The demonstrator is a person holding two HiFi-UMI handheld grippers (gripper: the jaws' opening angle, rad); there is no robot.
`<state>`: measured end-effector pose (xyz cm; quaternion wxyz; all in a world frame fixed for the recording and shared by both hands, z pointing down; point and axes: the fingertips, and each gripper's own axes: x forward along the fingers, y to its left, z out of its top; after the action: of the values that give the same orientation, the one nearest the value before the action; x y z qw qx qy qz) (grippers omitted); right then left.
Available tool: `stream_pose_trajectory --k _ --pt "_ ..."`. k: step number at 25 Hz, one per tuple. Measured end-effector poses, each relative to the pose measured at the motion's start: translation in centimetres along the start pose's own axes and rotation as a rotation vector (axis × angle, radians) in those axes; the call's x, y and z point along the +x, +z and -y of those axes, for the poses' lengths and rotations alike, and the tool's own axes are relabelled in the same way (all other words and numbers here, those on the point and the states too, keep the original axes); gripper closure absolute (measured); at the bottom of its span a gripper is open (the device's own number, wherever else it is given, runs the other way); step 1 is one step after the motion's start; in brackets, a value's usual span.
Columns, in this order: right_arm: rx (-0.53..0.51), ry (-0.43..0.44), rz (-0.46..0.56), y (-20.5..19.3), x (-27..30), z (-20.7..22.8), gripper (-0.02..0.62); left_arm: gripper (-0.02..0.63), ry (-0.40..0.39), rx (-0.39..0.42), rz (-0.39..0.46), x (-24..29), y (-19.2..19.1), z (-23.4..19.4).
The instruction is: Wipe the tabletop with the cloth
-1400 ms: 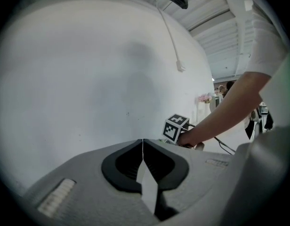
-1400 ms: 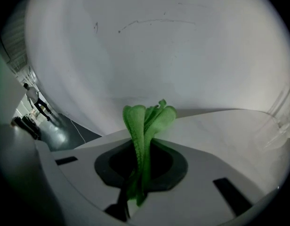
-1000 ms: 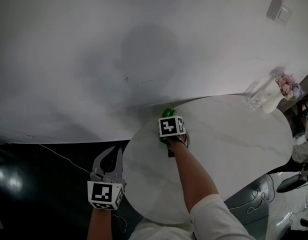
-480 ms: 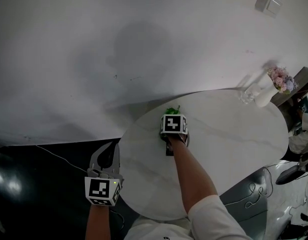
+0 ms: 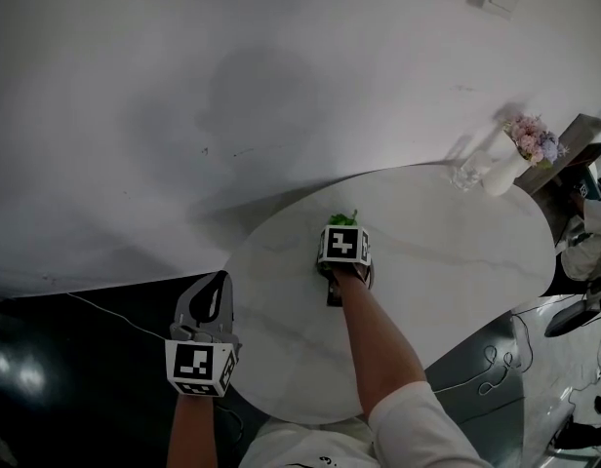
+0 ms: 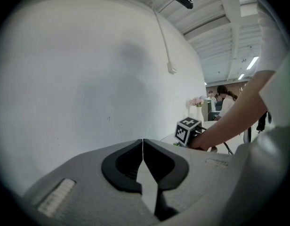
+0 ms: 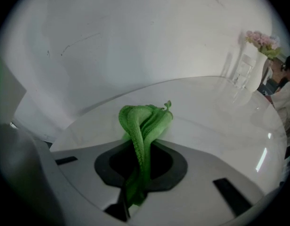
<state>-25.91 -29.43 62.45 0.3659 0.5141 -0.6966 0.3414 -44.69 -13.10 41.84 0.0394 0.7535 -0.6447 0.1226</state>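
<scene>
A green cloth [image 7: 144, 126] is bunched between the jaws of my right gripper [image 7: 141, 140], which is shut on it. In the head view that gripper [image 5: 341, 230] sits over the left middle of the round white tabletop [image 5: 447, 252], with a bit of green cloth [image 5: 343, 219] poking out past its marker cube. My left gripper [image 5: 211, 298] hangs off the table's left edge, over dark floor, jaws closed together on nothing. In the left gripper view its jaws [image 6: 143, 147] meet at the tips, and the right gripper's cube [image 6: 188, 130] shows beyond.
A white vase of pink flowers [image 5: 510, 159] and a clear glass [image 5: 466, 175] stand at the tabletop's far right edge. A white wall [image 5: 232, 86] rises right behind the table. Cables [image 5: 496, 378] lie on the dark floor to the right.
My right gripper with the cloth has slid a little rightward and nearer over the tabletop. The left gripper has held beside the table's left edge.
</scene>
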Motion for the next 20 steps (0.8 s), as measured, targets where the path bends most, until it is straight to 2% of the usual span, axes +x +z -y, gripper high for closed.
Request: stream_pose_trajectory --k 9,20 --pt "0.078 -0.049 -0.004 -2.2 -1.7 3.5 0.552 0.586 -0.047 0.002 0.018 1.0 0.9 1.9" --pt "0.123 -0.101 0.017 -4.3 -3.4 7.2 0.552 0.586 -0.100 0.001 0.020 1.6 1.2 4.2"
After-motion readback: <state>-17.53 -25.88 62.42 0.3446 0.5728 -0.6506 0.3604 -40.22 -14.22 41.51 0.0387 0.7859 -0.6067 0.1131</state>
